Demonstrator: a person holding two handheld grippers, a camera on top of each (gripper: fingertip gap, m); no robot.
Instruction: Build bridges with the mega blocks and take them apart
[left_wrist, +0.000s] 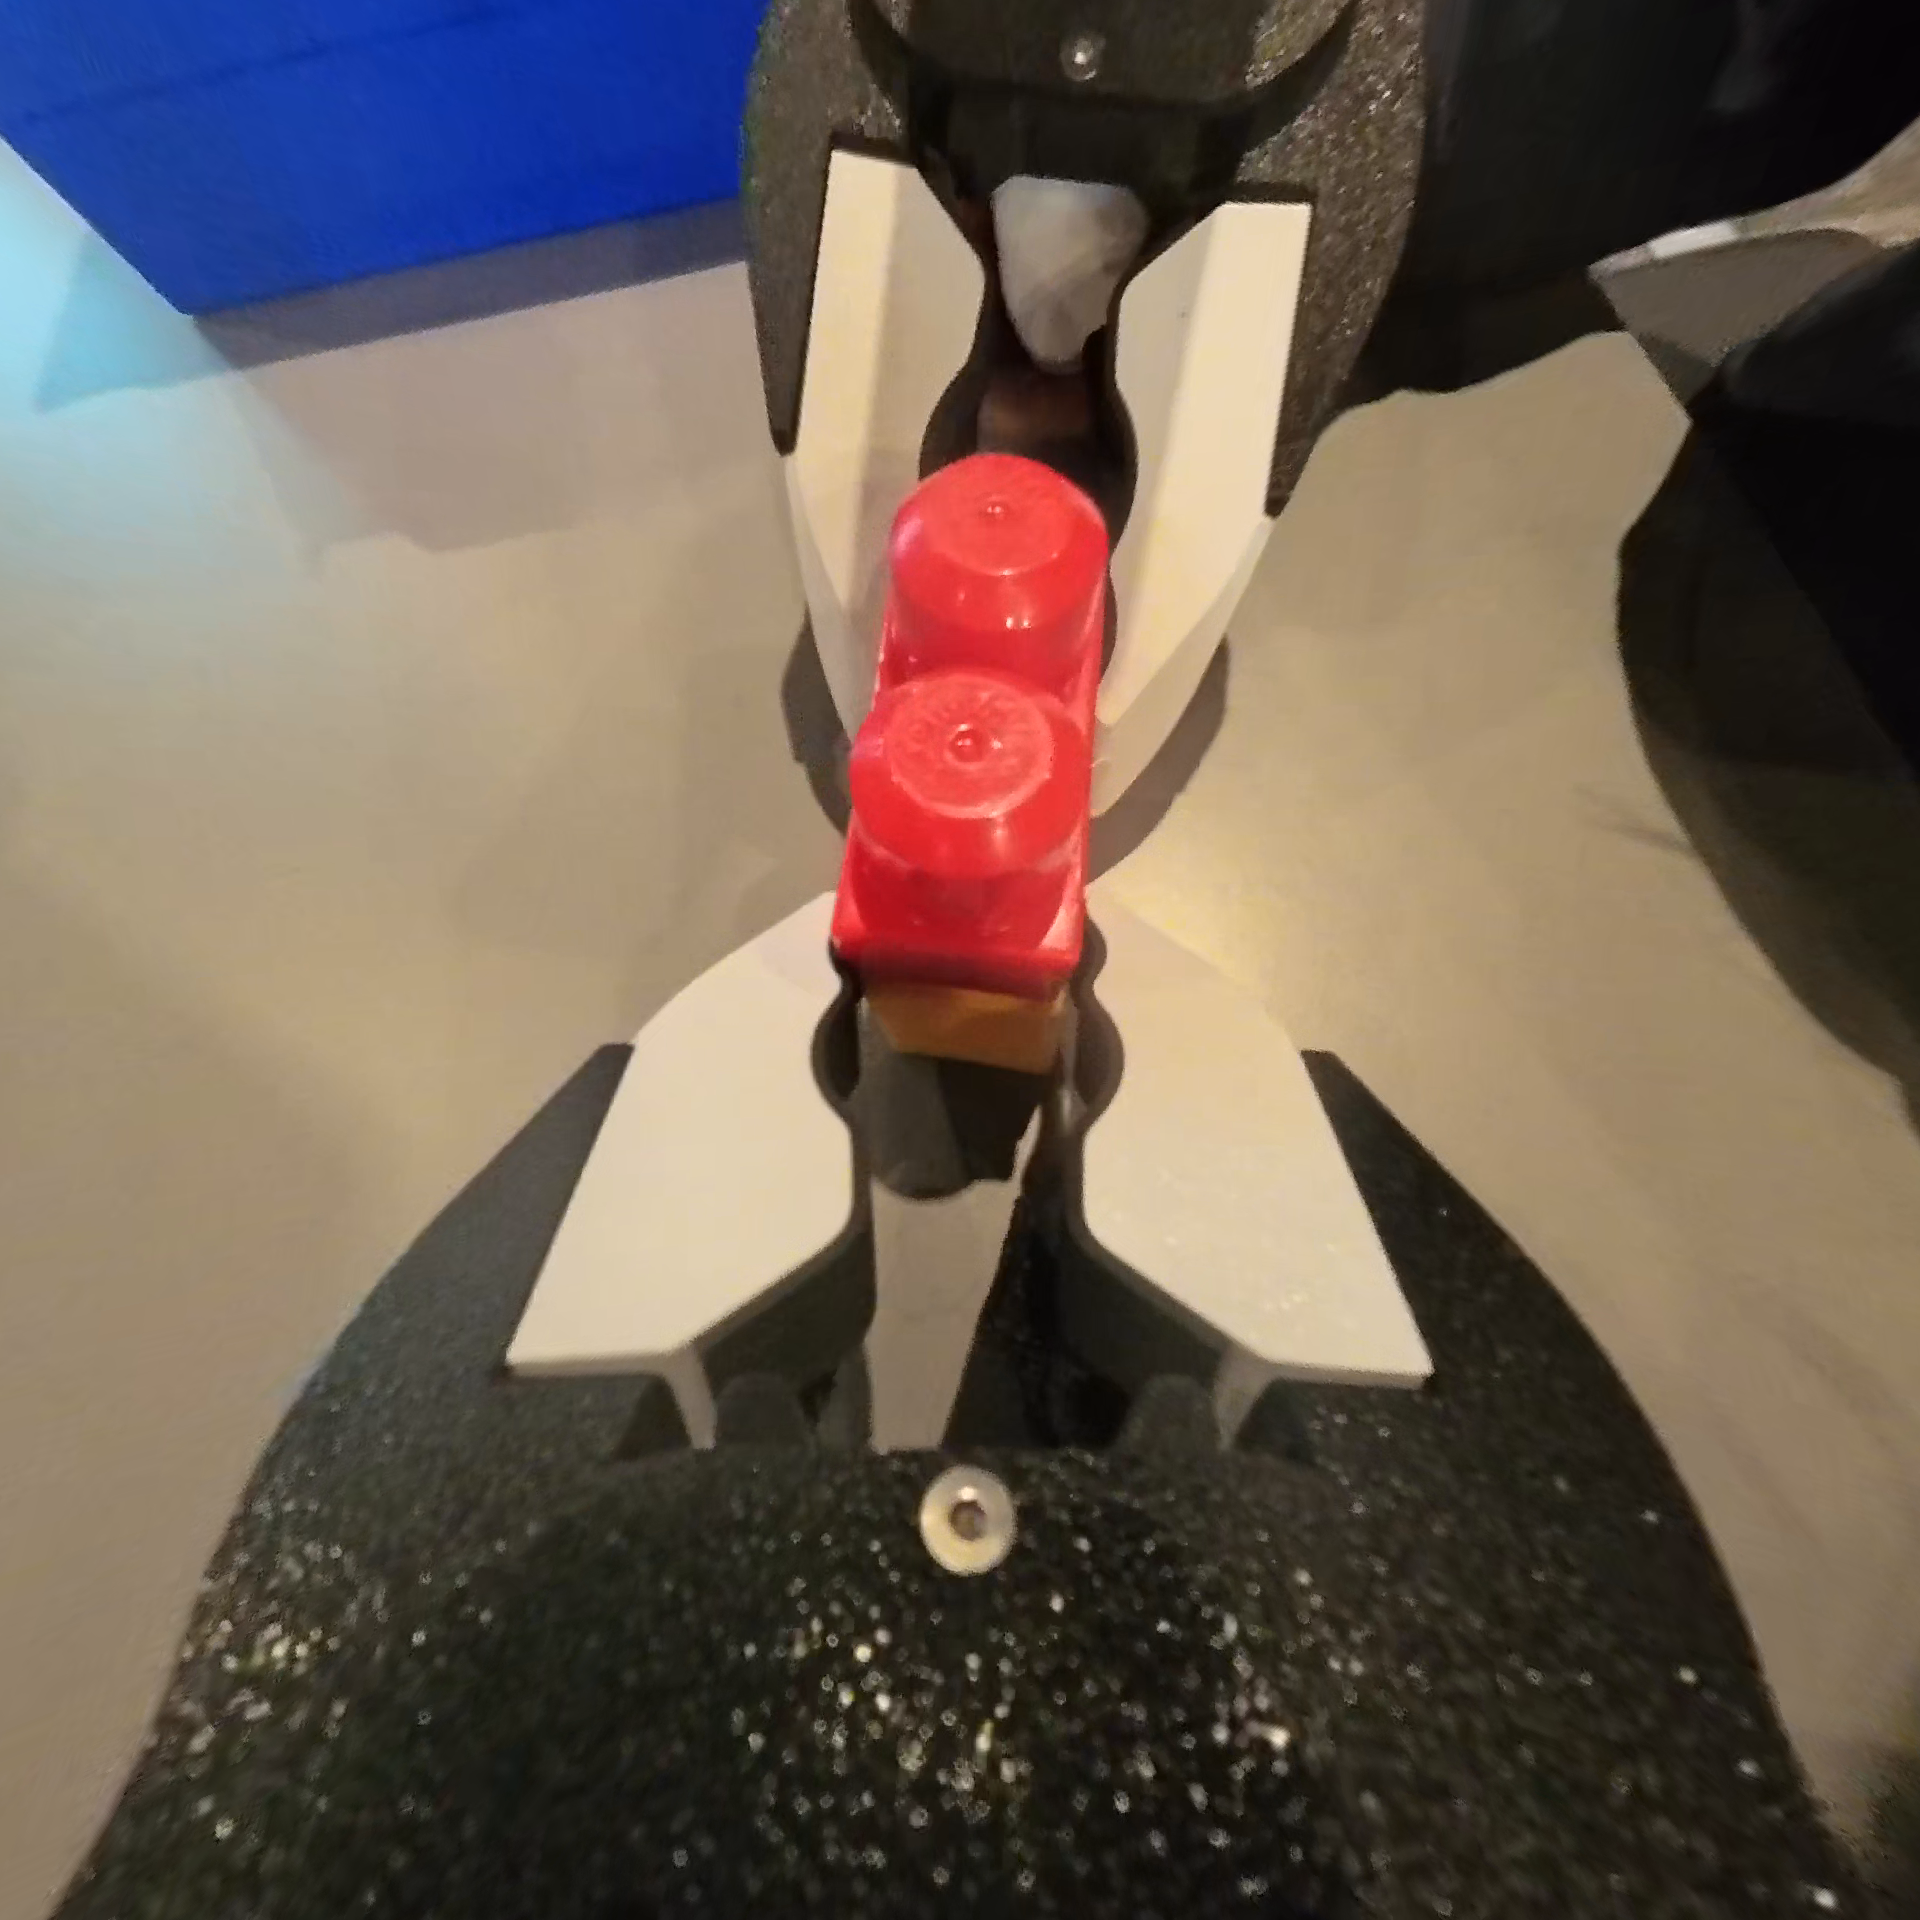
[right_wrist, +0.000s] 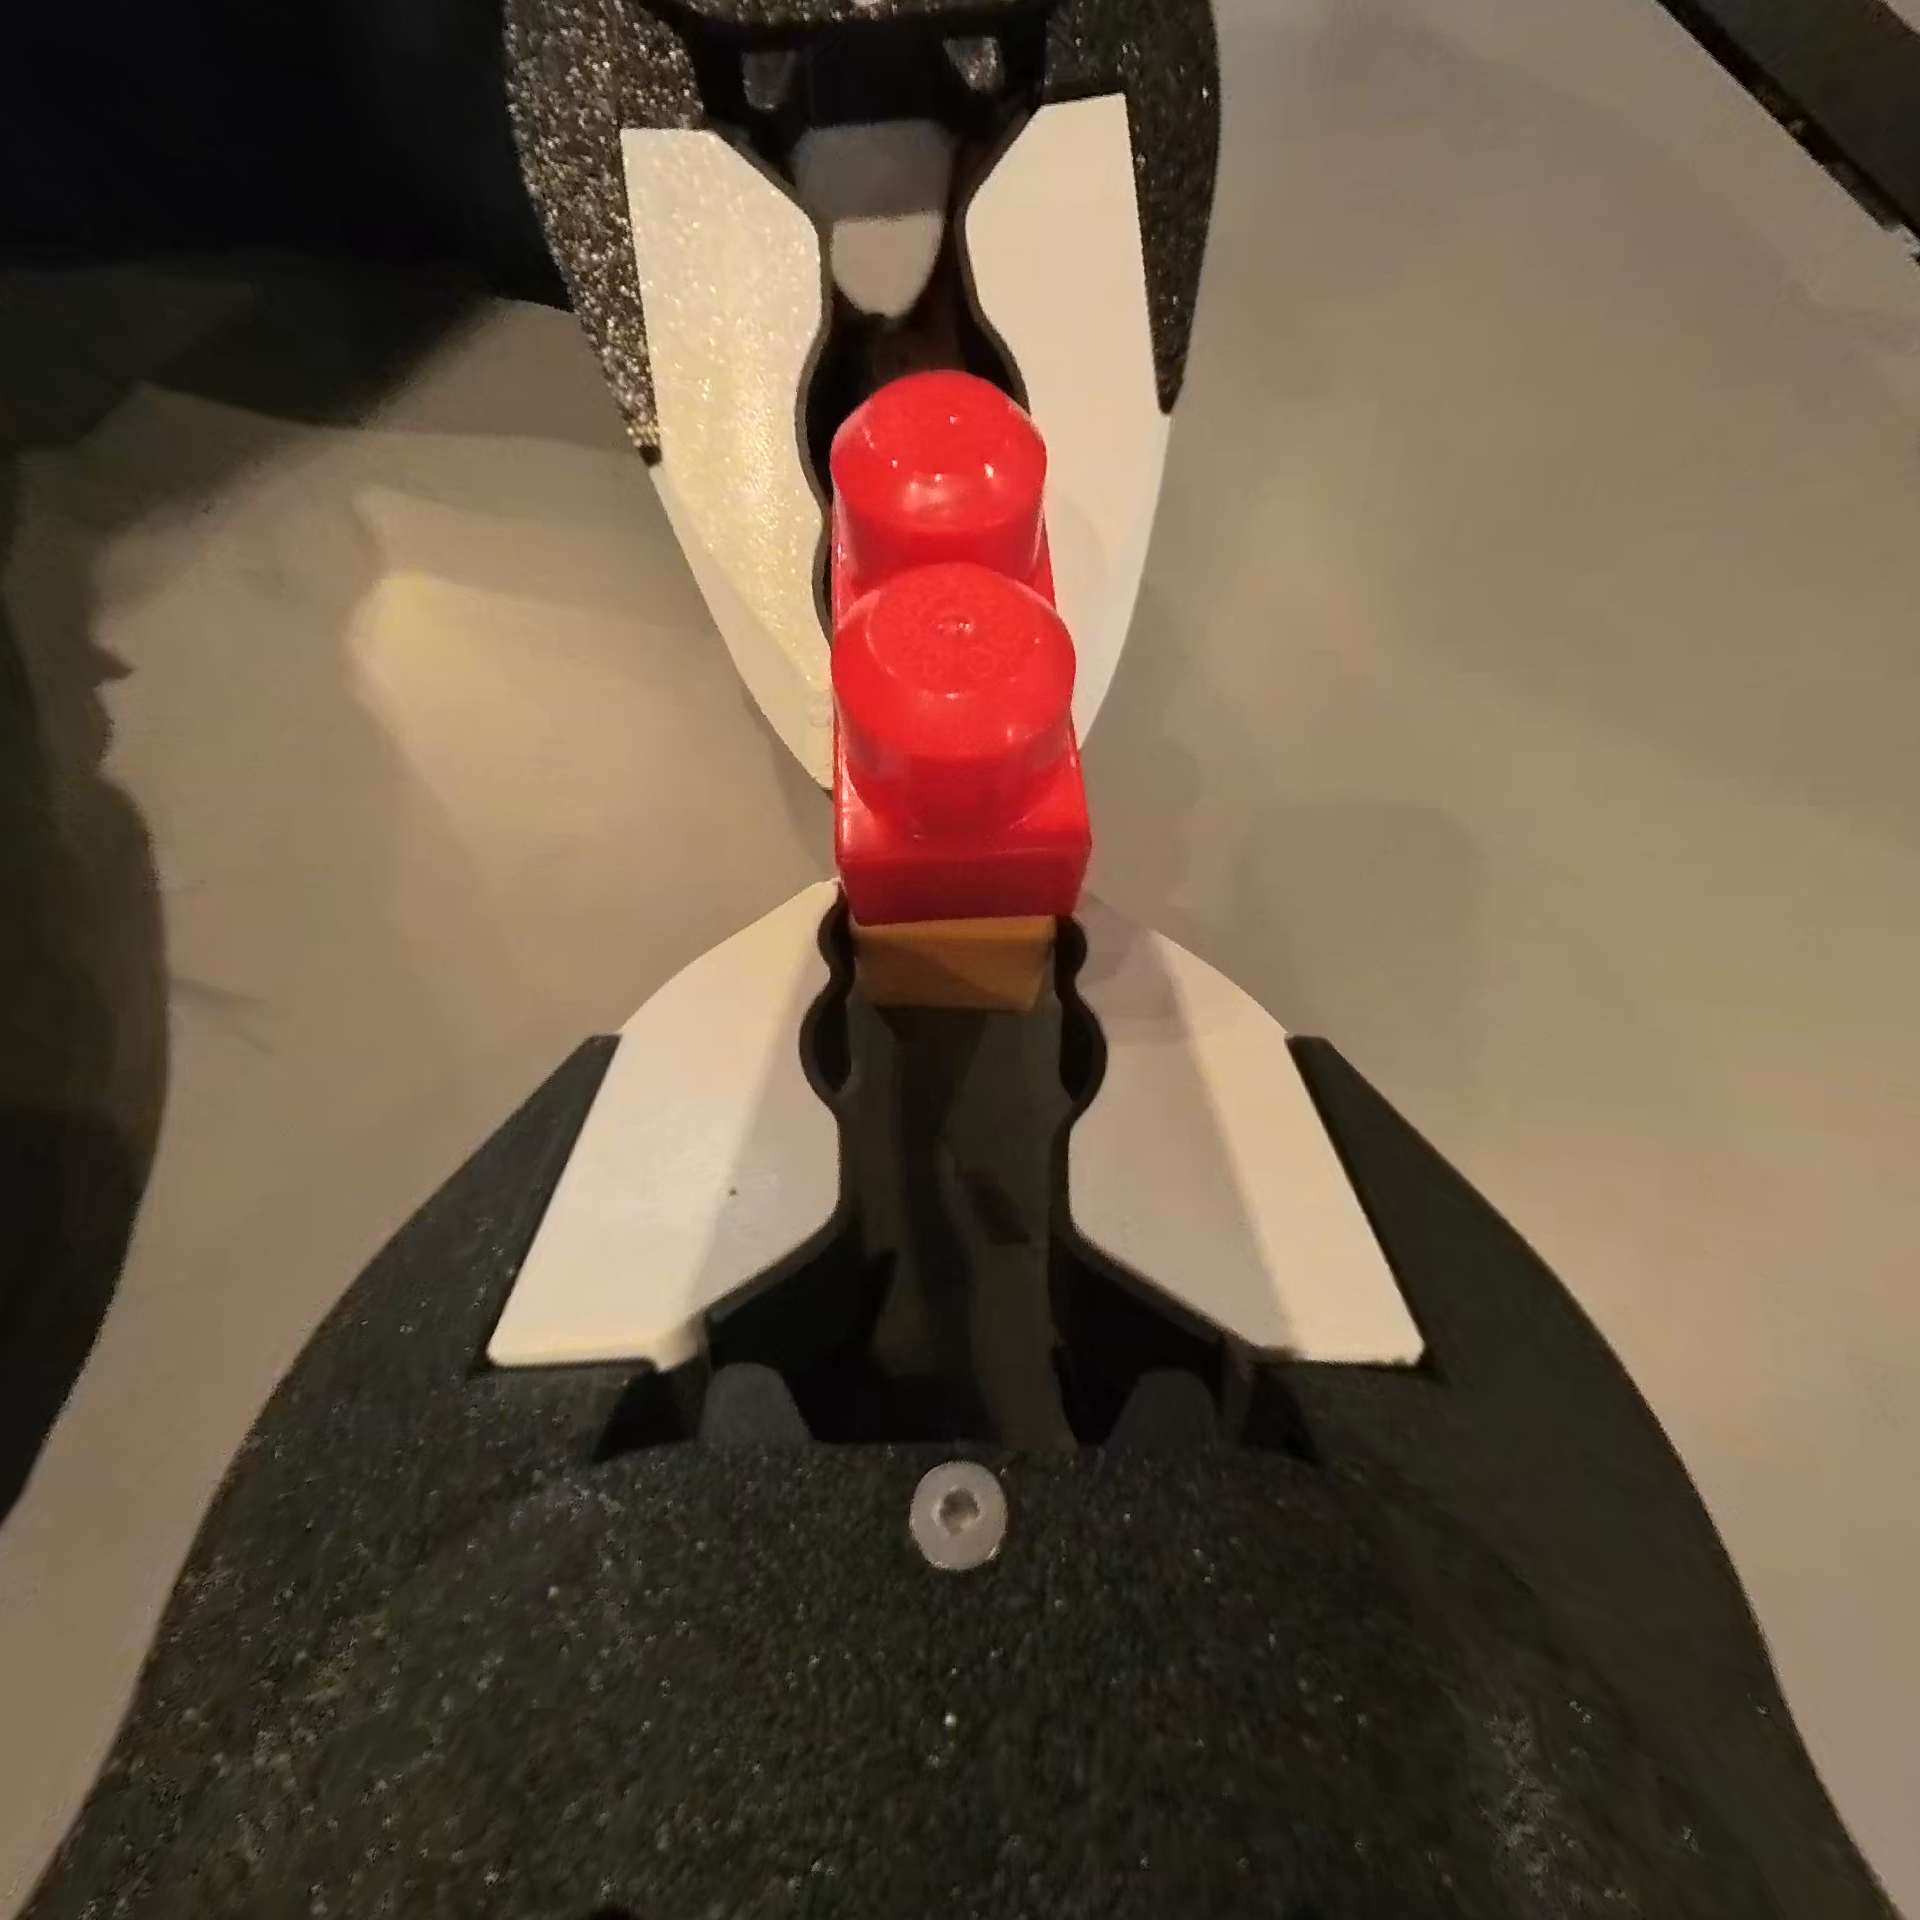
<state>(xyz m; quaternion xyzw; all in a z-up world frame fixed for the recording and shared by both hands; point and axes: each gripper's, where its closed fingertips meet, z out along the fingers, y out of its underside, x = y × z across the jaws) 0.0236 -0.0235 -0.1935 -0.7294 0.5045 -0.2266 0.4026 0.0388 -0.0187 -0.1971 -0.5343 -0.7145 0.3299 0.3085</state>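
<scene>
A red two-stud block (left_wrist: 971, 748) sits on an orange block (left_wrist: 966, 1029), held just above the table. My left gripper (left_wrist: 966, 935) comes from below in the left wrist view and is shut on the stack's near end, at the orange block. My right gripper (left_wrist: 977, 717) faces it from the top and clamps the far end. The right wrist view mirrors this. The right gripper (right_wrist: 956, 914) is shut at the orange block (right_wrist: 951, 961) under the red block (right_wrist: 956, 727), and the left gripper (right_wrist: 956, 748) clamps the far end. Whatever lies under the far end is hidden.
The grey table top (left_wrist: 312, 779) lies under the blocks. A blue box (left_wrist: 364, 135) stands at the back left of the left wrist view. Dark shapes (left_wrist: 1818, 468) fill its right side. A dark mass (right_wrist: 62, 831) lies at the left of the right wrist view. Left and right tips are no more than a few centimetres apart.
</scene>
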